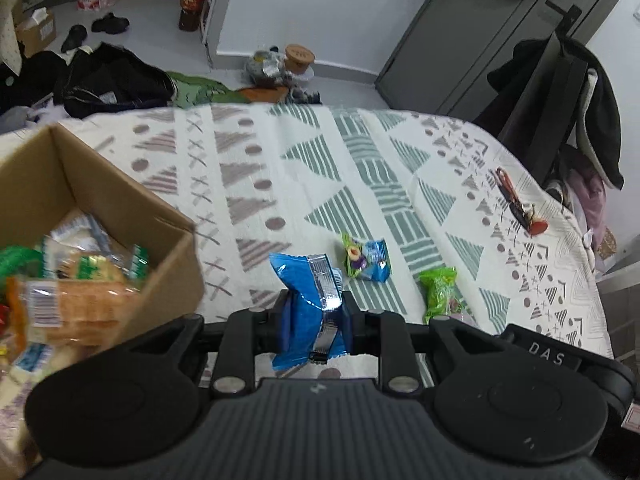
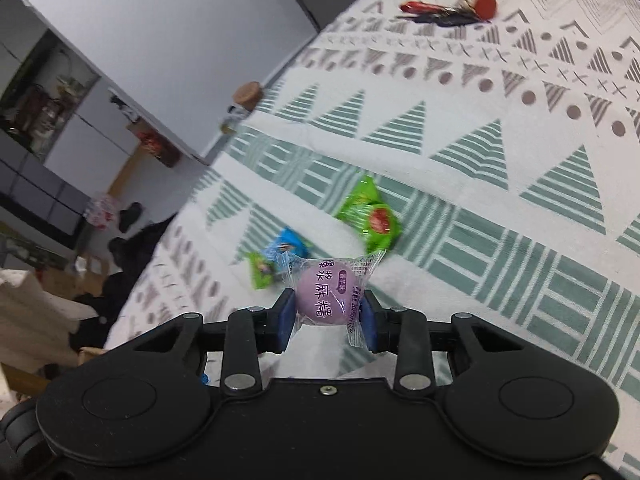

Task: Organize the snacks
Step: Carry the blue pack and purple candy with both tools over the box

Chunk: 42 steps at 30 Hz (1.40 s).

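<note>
Patterned cloth (image 1: 360,168), white with green and grey-brown triangles, stripes, dots and crosses, covers the whole work surface; its far edge drops off to the floor, and a wide stretch between you and that edge lies bare. Cardboard box (image 1: 100,200) stands open at your left on the cloth, its near corner just beside your left gripper (image 1: 316,312), and holds wrapped snacks, one with a barcode label too blurred to read. Your left gripper is clamped on a blue packet (image 1: 304,292) with a silver crimped seam, held above the cloth; the gripper body carries the letters "DAS". Your right gripper (image 2: 326,312) is closed on a purple ball sweet (image 2: 322,300) in a clear wrapper printed with purple Chinese characters, 爆浆麻糬, plus small print that cannot be read. Three loose snacks lie on the green striped band: a green packet (image 2: 370,220) with a red fruit picture, a blue packet (image 2: 288,242) and a small green packet (image 2: 261,270), the last two touching. Keys (image 2: 452,10) with a red tag rest near the cloth's far right edge.
</note>
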### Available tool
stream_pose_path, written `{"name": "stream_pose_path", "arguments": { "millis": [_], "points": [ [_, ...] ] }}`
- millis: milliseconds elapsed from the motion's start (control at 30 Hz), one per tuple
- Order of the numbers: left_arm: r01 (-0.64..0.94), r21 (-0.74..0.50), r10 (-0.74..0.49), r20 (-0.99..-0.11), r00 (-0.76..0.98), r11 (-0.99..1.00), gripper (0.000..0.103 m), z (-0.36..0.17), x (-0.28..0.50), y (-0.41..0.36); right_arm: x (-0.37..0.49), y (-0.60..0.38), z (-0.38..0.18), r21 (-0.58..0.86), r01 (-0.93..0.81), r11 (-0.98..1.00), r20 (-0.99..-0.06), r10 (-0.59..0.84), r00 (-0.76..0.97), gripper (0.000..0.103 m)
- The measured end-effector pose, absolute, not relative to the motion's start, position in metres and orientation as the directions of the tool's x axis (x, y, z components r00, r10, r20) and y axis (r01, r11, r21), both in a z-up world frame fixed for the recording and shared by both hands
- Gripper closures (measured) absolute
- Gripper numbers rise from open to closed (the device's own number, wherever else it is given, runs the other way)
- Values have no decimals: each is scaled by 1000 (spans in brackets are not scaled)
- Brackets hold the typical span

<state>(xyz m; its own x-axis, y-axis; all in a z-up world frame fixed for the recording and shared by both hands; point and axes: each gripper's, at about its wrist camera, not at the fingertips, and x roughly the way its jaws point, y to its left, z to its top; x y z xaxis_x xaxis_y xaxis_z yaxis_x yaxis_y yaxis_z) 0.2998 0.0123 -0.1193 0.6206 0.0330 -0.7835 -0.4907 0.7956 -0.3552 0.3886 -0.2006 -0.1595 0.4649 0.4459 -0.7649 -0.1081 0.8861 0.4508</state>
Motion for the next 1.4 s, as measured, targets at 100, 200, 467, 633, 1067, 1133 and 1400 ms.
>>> {"name": "stream_pose_path", "arguments": {
  "millis": [100,200,467,633,1067,1133,1400],
  "points": [
    [-495,-350,54,-773,632,795,79,-106,290,17,381,-198,-150,478,-136,868,-741,481,469,70],
    [-497,-339,77,-762,643,799,79,-92,279,21,374,-194,-140,497,-159,853,-720,508,473,70],
    [-529,-329,133,-742,658,782,79,-62,247,40,349,-186,-107,544,-246,802,-648,588,484,69],
    [-538,-318,163,-727,667,781,79,-43,226,51,336,-175,-92,560,-308,769,-607,635,478,69],
    [-566,-322,195,-717,669,759,79,-22,182,85,311,-150,-73,556,-416,720,-562,694,449,69],
    [-576,-327,198,-719,666,749,79,-22,175,93,308,-146,-72,551,-426,717,-563,697,445,69],
    [-622,-352,189,-748,636,699,79,-42,159,125,294,-119,-73,526,-473,707,-576,705,414,69]
  ]
}}
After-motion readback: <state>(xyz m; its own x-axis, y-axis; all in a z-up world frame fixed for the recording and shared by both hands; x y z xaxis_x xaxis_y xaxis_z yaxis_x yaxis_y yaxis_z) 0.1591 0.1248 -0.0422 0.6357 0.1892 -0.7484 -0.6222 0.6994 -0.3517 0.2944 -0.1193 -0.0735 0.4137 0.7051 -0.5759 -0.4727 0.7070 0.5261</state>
